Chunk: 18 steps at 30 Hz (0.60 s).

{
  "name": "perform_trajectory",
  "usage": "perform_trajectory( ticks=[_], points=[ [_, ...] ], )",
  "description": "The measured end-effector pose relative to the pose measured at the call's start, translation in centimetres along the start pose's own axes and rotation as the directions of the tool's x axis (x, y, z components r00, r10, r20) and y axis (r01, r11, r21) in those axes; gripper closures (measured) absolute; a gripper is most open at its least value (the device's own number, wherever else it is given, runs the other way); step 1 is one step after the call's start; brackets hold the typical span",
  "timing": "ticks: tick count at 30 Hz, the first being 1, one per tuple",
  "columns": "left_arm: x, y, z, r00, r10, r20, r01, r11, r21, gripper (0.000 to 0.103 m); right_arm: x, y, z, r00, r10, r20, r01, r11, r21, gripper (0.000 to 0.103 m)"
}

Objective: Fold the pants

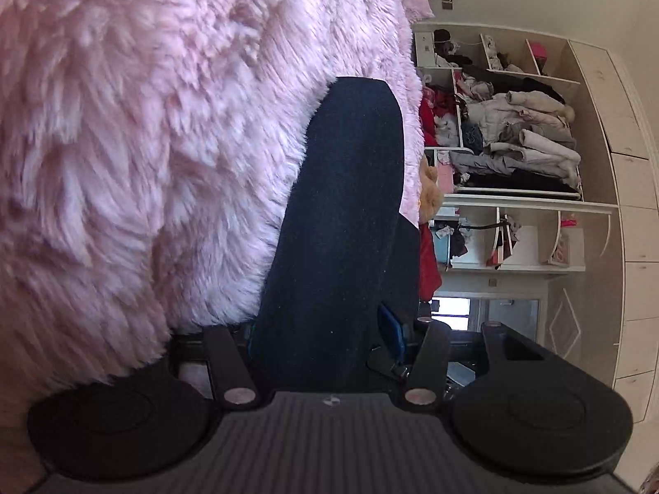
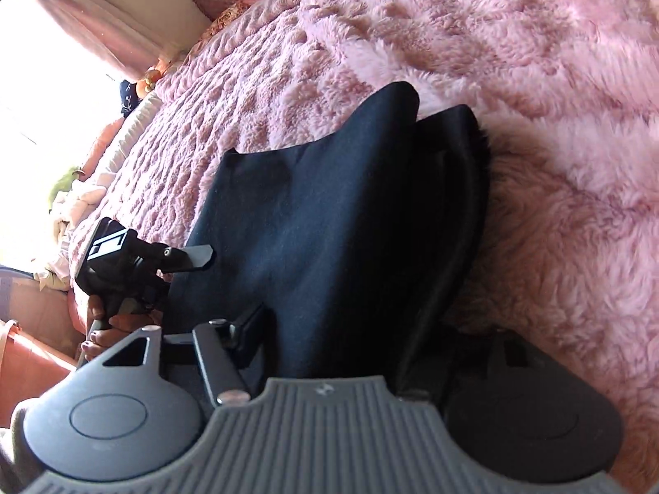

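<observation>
Left wrist view: the left gripper [image 1: 329,337] is clenched on the pants [image 1: 342,222]. The dark navy fabric fills the space between the two fingers and runs forward from them as a narrow folded band. The band lies against the fluffy pink bedspread [image 1: 144,144], which covers the left half of the frame. To the right stands an open wardrobe [image 1: 515,144] with shelves holding piled clothing, and a tan plush toy [image 1: 430,193] sits at the bedspread's edge.

Right wrist view: the right gripper [image 2: 329,350] grasps the pants [image 2: 329,214] at their near edge; the fabric rises from between the fingers and spreads over the pink bedspread [image 2: 515,82] in two layered lobes. The left gripper [image 2: 193,257] appears at the left, touching the pants' left edge, held by the person's hand [image 2: 107,325]. A bright window with a pink curtain [image 2: 94,24] occupies the upper left corner.
</observation>
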State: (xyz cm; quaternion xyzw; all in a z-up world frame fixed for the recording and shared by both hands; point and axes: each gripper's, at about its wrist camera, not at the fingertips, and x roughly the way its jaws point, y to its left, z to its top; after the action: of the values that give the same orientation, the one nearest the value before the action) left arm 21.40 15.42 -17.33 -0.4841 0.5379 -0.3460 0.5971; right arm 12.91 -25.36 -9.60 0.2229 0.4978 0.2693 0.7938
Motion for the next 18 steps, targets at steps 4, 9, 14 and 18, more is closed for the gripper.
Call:
perform_trajectory(
  ticks=[4,9,14,18],
  points=[
    [-0.3,0.4,-0.1,0.999,0.040,0.024,-0.040,0.999,-0.017,0.064,-0.8,-0.1,-0.3,0.999,0.020,0.048,-0.020,1.000,-0.003,0.065],
    [-0.6,-0.3,-0.9,0.994,0.082,0.066,-0.083,0.996,0.010,0.069,-1.8,0.9,-0.8,0.992,0.029,0.122,-0.022,0.998,-0.058,0.073],
    [-0.8,-0.5,-0.8,0.995,0.085,0.060,-0.085,0.996,-0.011,0.070,-2.2,2.4,-1.1,0.986,0.003,0.169,0.015,0.994,-0.105,0.075],
    [-1.2,-2.0,-0.9,0.991,0.113,0.067,-0.114,0.993,0.020,0.071,-2.9,4.4,-1.1,0.978,0.010,0.209,0.020,0.990,-0.139,0.076]
  ],
)
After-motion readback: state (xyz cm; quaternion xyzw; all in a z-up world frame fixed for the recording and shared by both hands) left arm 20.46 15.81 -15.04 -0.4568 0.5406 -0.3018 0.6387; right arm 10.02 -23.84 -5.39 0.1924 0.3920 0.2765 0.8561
